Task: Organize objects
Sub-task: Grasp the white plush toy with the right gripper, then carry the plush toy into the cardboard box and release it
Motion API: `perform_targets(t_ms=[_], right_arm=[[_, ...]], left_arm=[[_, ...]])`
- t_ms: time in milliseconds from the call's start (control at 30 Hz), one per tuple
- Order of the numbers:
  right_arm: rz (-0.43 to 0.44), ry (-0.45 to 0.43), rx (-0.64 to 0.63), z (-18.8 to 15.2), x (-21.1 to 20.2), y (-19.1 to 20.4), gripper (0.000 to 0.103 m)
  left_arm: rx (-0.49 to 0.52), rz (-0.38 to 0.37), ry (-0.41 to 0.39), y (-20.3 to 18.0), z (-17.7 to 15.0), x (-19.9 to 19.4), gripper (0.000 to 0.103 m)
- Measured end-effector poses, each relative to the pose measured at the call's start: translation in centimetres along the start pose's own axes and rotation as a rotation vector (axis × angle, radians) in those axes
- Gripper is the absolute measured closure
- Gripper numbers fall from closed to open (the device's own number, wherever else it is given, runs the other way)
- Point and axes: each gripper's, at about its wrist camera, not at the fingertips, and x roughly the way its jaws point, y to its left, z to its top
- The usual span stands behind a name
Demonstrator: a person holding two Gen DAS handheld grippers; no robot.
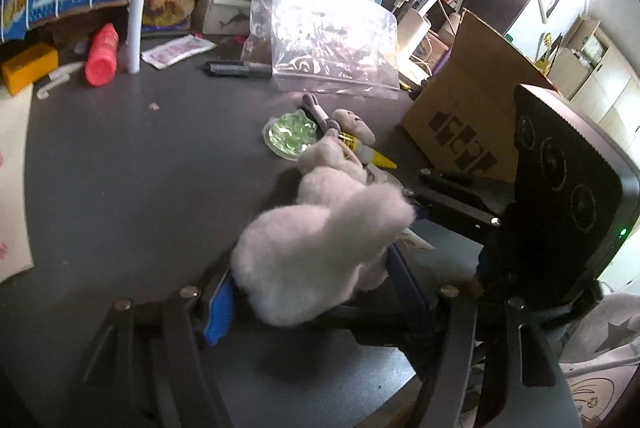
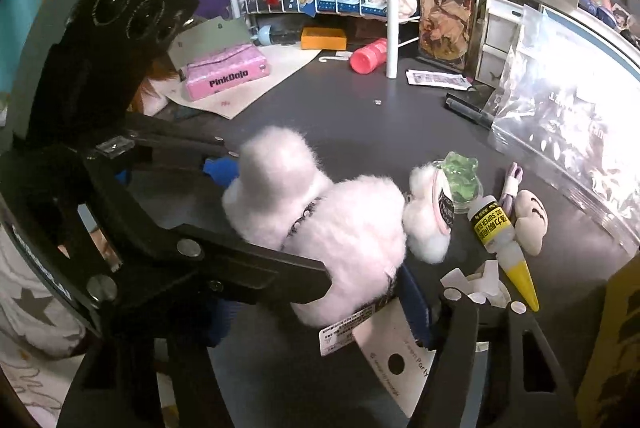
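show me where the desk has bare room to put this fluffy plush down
Bare dark desk lies left of the white plush, bordered by the red bottle, black marker and green jelly toy. Crowded: around the glue tube, zip bag and cardboard box.

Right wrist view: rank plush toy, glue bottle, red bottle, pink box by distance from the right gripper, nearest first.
1. Plush toy, center, at the right gripper.
2. Glue bottle, just ahead, right.
3. Red bottle, far, by the white rack leg.
4. Pink box, far left; too close to call against the red bottle.
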Motion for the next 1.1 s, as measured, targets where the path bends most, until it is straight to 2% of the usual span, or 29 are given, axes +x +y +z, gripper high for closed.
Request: perform_targets(t_ms=[400, 633, 800, 1100], right_arm=[[-0.025, -0.108, 0.007, 3.8, -5.8, 1.0, 0.040], [-0.104, -0.201, -0.026, 6.3, -11.1, 0.4, 0.040], [-0.173, -0.242, -0.022, 6.9, -14.9, -1.2, 0.040], [-0.261, -0.268, 0.056, 5.8, -20.7, -6.3, 0.040]], left_arm=[[0.082, 0.056, -0.107, -3.6, 3.7, -6.2, 0.037], [0.178, 0.076, -0.173, -7.6, 7.6, -9.1, 0.038], [0.246, 0.066, -0.195, -10.8, 10.5, -9.2, 0.038], [0.324, -0.034, -0.175, -17.0, 15.4, -6.0, 0.038]])
